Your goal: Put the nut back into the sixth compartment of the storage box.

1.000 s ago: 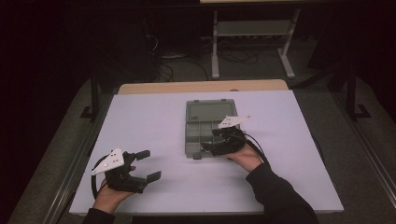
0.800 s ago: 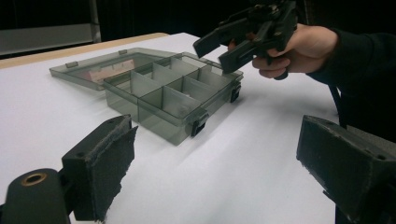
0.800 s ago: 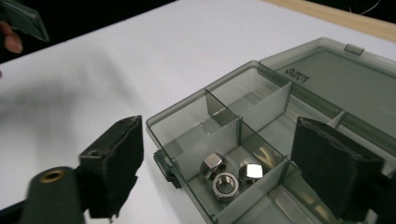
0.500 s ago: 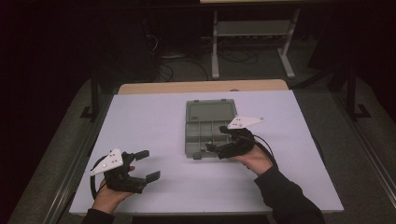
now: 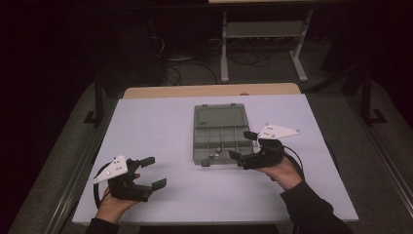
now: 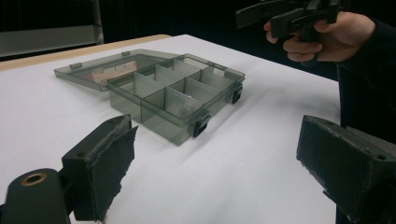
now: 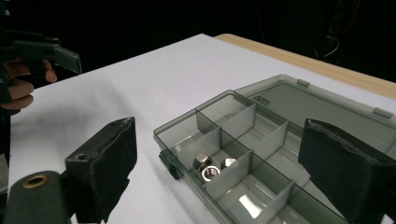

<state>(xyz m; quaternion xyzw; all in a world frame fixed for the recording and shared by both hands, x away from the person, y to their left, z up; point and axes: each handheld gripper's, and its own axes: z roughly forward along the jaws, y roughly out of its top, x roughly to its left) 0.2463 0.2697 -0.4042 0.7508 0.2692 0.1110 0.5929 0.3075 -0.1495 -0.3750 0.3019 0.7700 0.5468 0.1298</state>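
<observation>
nuts (image 7: 208,166) in box (image 5: 221,142) | box mid-table (image 5: 160,131)

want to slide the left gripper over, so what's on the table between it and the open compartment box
Nothing: in the high view only bare white table lies between the left gripper and the compartment box. The left gripper view shows the same bare stretch.
</observation>
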